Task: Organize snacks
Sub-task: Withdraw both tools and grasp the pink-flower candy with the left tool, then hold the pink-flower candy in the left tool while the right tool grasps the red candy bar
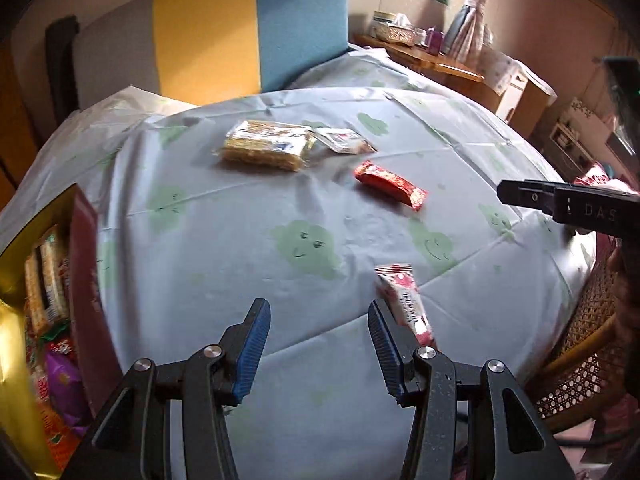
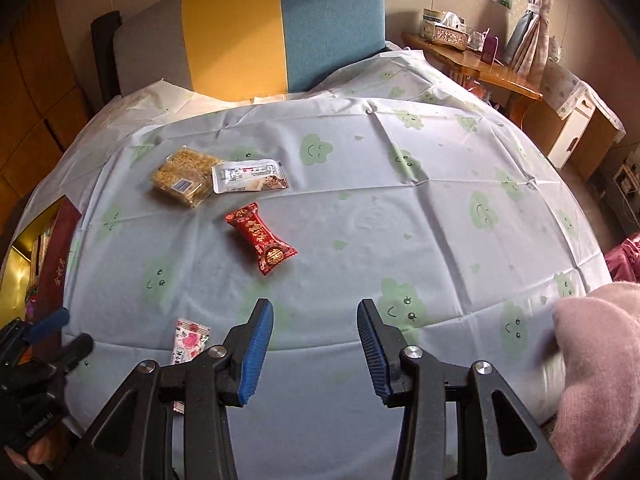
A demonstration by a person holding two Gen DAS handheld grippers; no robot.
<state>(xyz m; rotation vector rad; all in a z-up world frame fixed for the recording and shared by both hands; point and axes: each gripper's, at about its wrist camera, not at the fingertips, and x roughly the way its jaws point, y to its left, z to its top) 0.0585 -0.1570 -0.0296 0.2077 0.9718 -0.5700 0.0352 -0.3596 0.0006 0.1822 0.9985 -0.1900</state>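
Note:
Several snacks lie on a table with a pale cloth [image 1: 224, 240] printed with green clouds. A yellow cracker pack [image 1: 266, 146] [image 2: 185, 176] and a white packet [image 1: 344, 139] [image 2: 250, 176] lie at the far side. A red candy wrapper [image 1: 390, 184] [image 2: 261, 238] lies mid-table. A pink-and-white snack bar [image 1: 404, 300] [image 2: 188, 340] lies near, just right of my left gripper's right finger. My left gripper [image 1: 318, 312] is open and empty above the cloth. My right gripper [image 2: 316, 312] is open and empty, near the table's front.
A gold box with a dark red lid [image 1: 86, 280] [image 2: 58, 256], holding several snacks, stands at the table's left edge. A yellow-and-blue chair back [image 2: 280, 28] stands behind the table. A wicker chair [image 1: 580, 344] is at the right. A pink sleeve [image 2: 596, 360] shows at lower right.

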